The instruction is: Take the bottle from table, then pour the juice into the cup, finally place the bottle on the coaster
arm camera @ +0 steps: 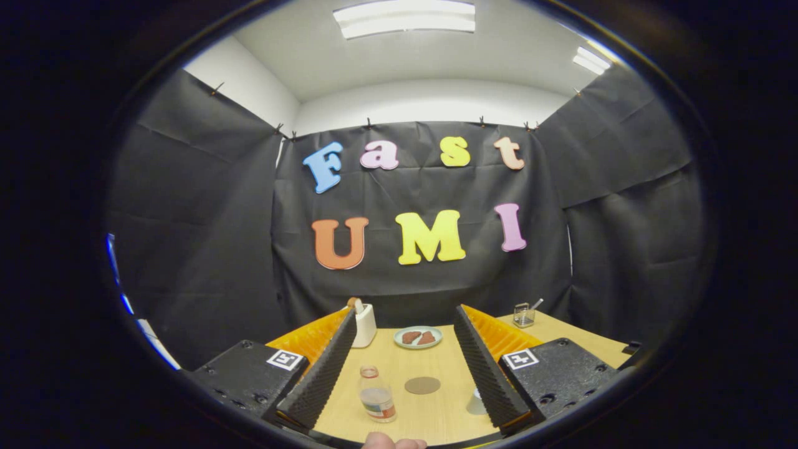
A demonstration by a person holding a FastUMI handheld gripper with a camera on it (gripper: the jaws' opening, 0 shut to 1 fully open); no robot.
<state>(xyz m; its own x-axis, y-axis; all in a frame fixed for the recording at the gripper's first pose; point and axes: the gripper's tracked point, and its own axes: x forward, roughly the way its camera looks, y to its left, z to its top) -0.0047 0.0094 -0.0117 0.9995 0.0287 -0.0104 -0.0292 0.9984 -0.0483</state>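
Note:
A small clear bottle (pixel 376 394) with a pale cap and a label stands upright on the wooden table (pixel 436 362), between my fingers and close to the left one. To its right a round brown coaster (pixel 422 385) lies flat between the fingers. A clear cup (pixel 477 402) stands just inside the right finger, partly hidden by it. My gripper (pixel 404 321) is open and held above the table, with nothing between its fingers.
Beyond the fingers a plate (pixel 418 337) with brown food sits mid-table. A white holder (pixel 364 324) stands by the left fingertip. A small wire basket (pixel 524 315) is at the far right. A fingertip of a person (pixel 393 442) shows at the table's near edge.

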